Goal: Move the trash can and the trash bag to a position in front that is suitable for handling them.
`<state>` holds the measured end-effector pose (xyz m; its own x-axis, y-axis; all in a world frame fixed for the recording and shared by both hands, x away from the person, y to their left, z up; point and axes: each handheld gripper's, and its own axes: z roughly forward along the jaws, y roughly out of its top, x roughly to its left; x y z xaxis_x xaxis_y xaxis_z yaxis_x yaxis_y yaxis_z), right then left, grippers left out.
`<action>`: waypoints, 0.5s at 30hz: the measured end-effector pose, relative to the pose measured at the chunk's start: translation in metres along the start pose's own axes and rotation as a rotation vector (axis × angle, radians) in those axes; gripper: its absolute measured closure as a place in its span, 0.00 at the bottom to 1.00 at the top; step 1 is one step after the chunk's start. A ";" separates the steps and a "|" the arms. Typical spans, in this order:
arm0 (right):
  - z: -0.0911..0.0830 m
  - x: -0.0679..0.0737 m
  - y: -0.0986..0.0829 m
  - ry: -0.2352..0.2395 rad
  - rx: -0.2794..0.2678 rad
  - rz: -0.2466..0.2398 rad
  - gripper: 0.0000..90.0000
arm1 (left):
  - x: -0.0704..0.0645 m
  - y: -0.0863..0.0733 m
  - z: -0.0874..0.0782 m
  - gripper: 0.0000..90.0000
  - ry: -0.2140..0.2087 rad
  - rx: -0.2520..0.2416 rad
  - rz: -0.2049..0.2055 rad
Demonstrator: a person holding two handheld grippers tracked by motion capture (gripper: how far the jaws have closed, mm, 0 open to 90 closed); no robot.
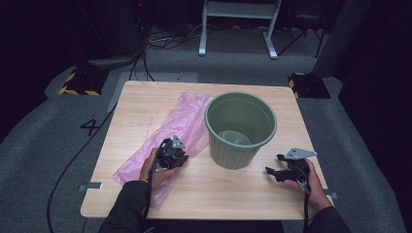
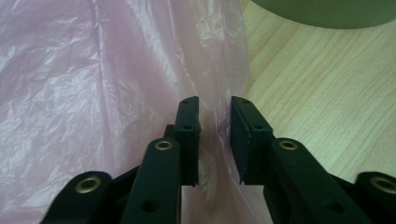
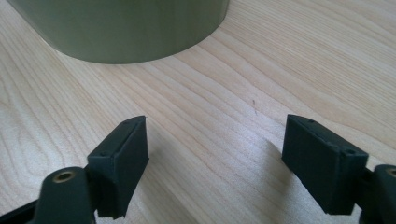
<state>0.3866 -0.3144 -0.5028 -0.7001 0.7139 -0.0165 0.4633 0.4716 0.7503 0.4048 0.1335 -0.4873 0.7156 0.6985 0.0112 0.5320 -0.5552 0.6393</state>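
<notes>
On the desk (image 1: 233,189), my left claw (image 2: 215,116) narrowly straddles the pink bag (image 2: 93,84) left of the bin (image 1: 240,128); my right claw (image 3: 215,154) gapes wide, empty.

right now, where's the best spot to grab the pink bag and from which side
Probably the edge facing the bin. The bag lies flat and crinkled on the table, and there the film stands up in a fold. The left gripper already straddles that fold from the person's side, jaws narrowly apart, film between them. The flat middle offers nothing to pinch.
</notes>
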 end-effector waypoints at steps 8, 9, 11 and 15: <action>0.000 0.000 0.000 0.000 0.003 0.007 0.24 | 0.007 -0.004 -0.001 0.97 0.021 -0.019 -0.023; 0.001 0.000 0.000 0.000 0.003 0.006 0.24 | 0.009 -0.004 -0.001 0.97 0.027 -0.023 -0.023; 0.001 0.000 0.001 0.000 0.003 0.006 0.24 | 0.011 -0.004 0.000 0.99 0.039 -0.025 -0.026; 0.002 0.000 0.001 0.003 0.004 0.004 0.24 | 0.016 -0.003 0.003 0.99 0.049 -0.040 -0.047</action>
<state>0.3877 -0.3127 -0.5029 -0.6996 0.7144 -0.0114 0.4686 0.4709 0.7474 0.4162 0.1451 -0.4909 0.6666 0.7452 0.0173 0.5452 -0.5033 0.6704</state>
